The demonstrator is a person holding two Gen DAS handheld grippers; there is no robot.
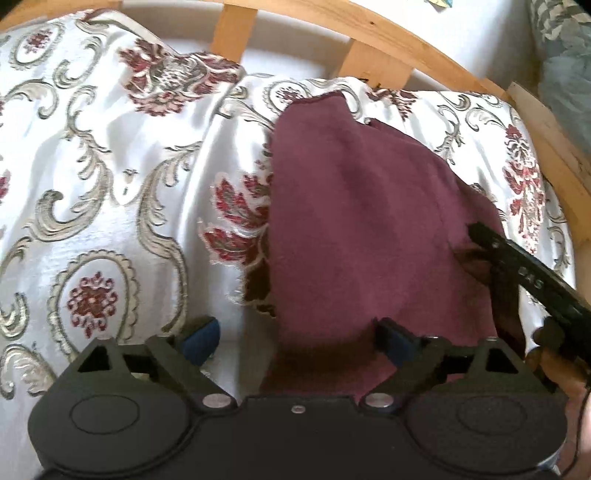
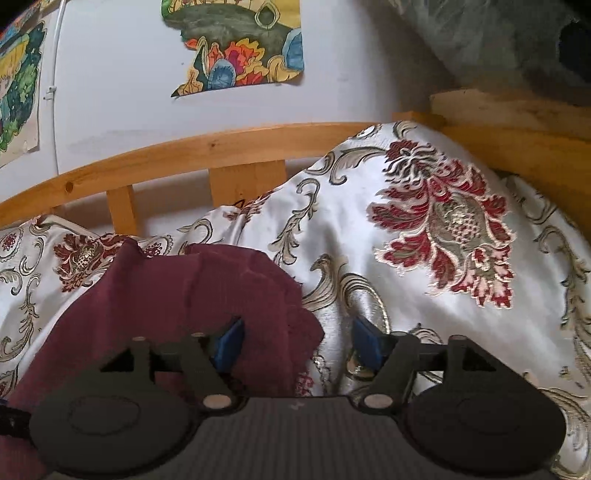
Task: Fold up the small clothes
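Left wrist view. At far left, a white bedspread (image 1: 110, 155) with grey scrollwork and dark red floral motifs covers the bed in soft folds. Behind it, along the far edge, runs a slatted wooden bed frame (image 1: 369, 26). Near the bottom, the left gripper (image 1: 299, 338) has its jaws spread wide; the blue pad of the left finger lies over bare bedspread, the right one over the near edge of the garment, and neither pad presses on cloth. Right of centre, a maroon garment (image 1: 351, 206) lies on the bedspread, running from the near edge toward the bed frame. At near right, a black finger of the right gripper (image 1: 517, 266) lies across the garment's right edge.

Right wrist view. At far left, colourful drawings (image 2: 236, 44) hang on a white wall (image 2: 110, 85) above the bed frame (image 2: 221, 147). The maroon garment (image 2: 177, 288) occupies the near left, its right edge lying between the fingers. The right gripper (image 2: 299, 347) is partly open: its left blue pad sits over the garment, its right pad over the bedspread (image 2: 369, 229), with a clear gap and nothing clamped. At far right, the bedspread rises in a mound bearing a large red motif.
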